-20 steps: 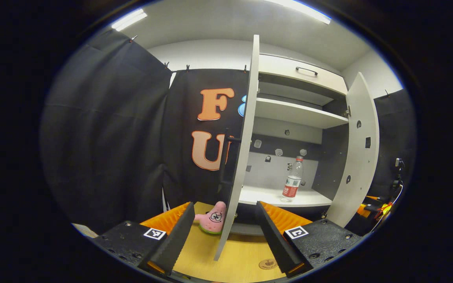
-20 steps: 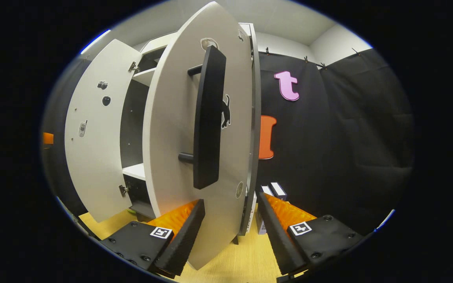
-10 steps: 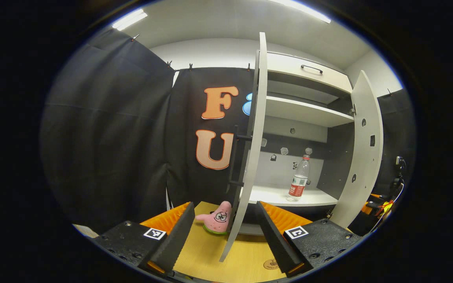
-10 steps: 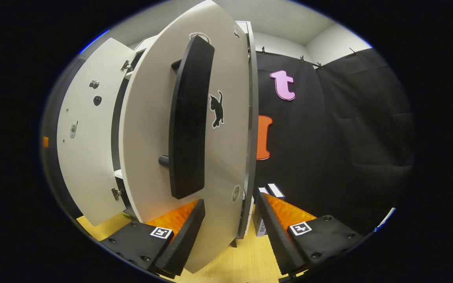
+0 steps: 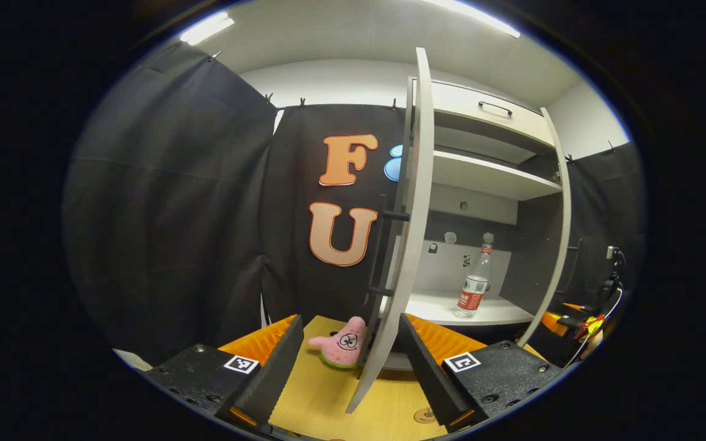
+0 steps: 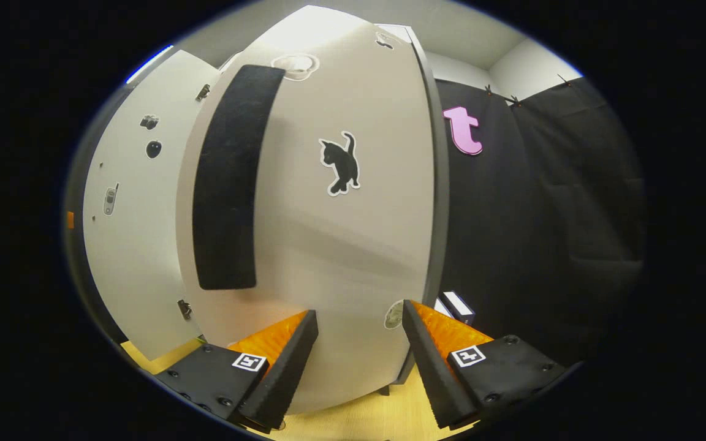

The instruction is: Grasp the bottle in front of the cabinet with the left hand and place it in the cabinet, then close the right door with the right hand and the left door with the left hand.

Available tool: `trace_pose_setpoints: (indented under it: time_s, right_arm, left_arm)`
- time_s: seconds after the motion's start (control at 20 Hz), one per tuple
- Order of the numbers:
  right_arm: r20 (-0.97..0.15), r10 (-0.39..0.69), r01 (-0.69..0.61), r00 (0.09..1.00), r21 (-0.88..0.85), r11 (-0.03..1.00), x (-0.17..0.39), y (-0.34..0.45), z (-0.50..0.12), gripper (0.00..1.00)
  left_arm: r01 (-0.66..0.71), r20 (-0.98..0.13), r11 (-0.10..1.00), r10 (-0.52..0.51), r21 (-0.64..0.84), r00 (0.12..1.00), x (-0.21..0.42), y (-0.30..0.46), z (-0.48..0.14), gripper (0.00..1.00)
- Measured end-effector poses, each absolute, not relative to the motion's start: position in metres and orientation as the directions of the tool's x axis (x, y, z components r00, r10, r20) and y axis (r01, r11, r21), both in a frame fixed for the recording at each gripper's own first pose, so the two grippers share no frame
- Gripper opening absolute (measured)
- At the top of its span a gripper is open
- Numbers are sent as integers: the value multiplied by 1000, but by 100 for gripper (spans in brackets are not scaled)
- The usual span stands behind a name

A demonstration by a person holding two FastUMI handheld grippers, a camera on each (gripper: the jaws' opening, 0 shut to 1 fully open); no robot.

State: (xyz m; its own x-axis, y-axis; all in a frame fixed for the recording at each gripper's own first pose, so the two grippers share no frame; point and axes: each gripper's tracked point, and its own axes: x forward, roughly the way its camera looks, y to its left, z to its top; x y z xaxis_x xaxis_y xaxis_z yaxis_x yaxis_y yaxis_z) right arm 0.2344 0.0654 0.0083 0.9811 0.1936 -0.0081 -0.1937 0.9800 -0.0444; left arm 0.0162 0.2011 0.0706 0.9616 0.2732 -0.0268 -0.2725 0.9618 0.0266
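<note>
Bottle [image 5: 474,283] sits upright on the cabinet's lower shelf [image 5: 500,313], both grippers spread and empty: your right gripper [image 6: 356,355] is close on the right door [image 6: 328,245], so it could bounce back if shoved hard.

My left gripper view looks from low over the worktop [image 5: 328,398] toward the cabinet [image 5: 482,177], edge-on to its left door [image 5: 411,233] at frame centre. My right gripper view sits very close to the right door [image 6: 328,245], facing its outer face. Both views share the cabinet doors.
</note>
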Motion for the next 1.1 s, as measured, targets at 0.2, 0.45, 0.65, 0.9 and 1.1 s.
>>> trace_pose_setpoints:
  time_s: [0.2,0.45,0.65,0.9,1.1]
  right_arm:
    - [9,221,-221,975,-46,974,234,80,17,94]
    - [-8,236,-236,972,-42,971,226,80,14,94]
    - [3,233,-233,972,-51,971,215,72,21,94]
    - [22,237,-236,971,-47,971,200,63,30,94]
    - [36,233,-231,972,-47,972,191,57,35,94]
  left_arm:
    - [-305,-29,952,305,33,952,15,210,70,95]
    - [-320,-52,947,320,21,946,19,217,61,95]
    - [-308,-69,951,307,-5,949,28,217,51,95]
    - [-306,-91,952,303,-26,949,38,222,40,96]
    - [-294,-104,955,291,-19,951,39,221,37,97]
